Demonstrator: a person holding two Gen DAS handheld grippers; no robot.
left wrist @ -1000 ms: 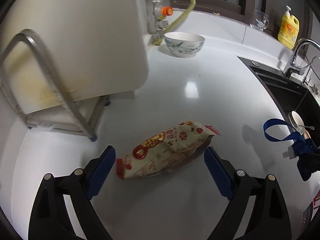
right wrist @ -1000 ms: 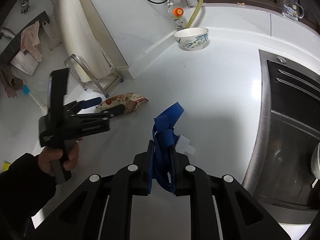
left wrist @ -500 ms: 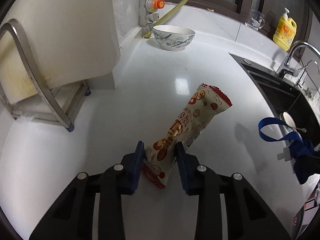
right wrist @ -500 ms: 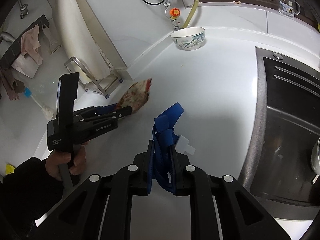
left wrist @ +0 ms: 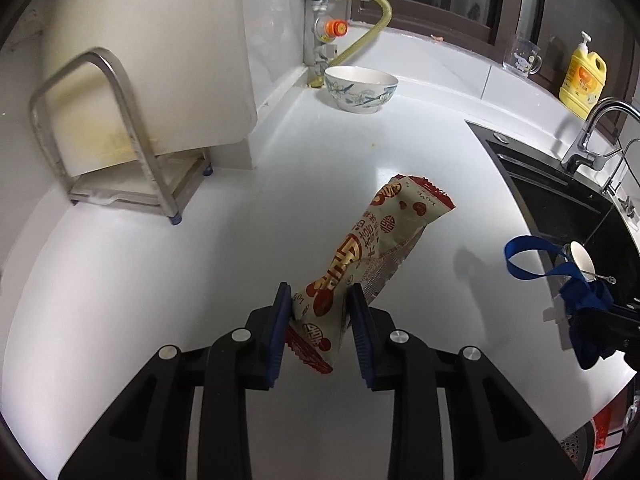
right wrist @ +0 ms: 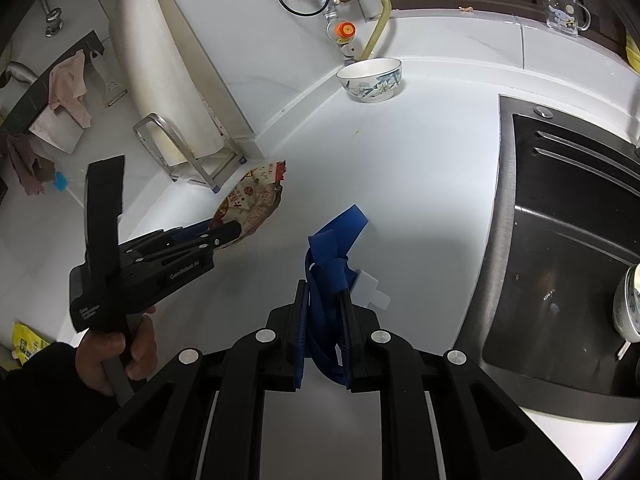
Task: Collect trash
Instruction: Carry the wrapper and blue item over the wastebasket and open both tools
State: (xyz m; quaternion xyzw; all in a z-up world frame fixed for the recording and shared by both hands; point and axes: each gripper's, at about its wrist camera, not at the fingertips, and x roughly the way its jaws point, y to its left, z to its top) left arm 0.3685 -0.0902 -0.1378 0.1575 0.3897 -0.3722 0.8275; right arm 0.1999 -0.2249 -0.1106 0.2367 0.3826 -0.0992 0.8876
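A red-and-cream snack wrapper hangs lifted off the white counter, pointing up and away. My left gripper grips its lower end; the jaws are still closing, and the blue pads press on it. In the right wrist view the same wrapper sticks out of the left gripper, which a hand holds. My right gripper is shut on a blue fabric strap bundle with a white tag, also seen as blue fabric at the right of the left wrist view.
A patterned bowl stands at the back by a gas valve and hose. A white cutting board leans in a metal rack on the left. A dark sink with faucet lies right; a yellow bottle behind.
The left jaws went from wide open around the lying wrapper to closed on its end, and lifted it off the counter. The right gripper kept its hold on the blue strap.
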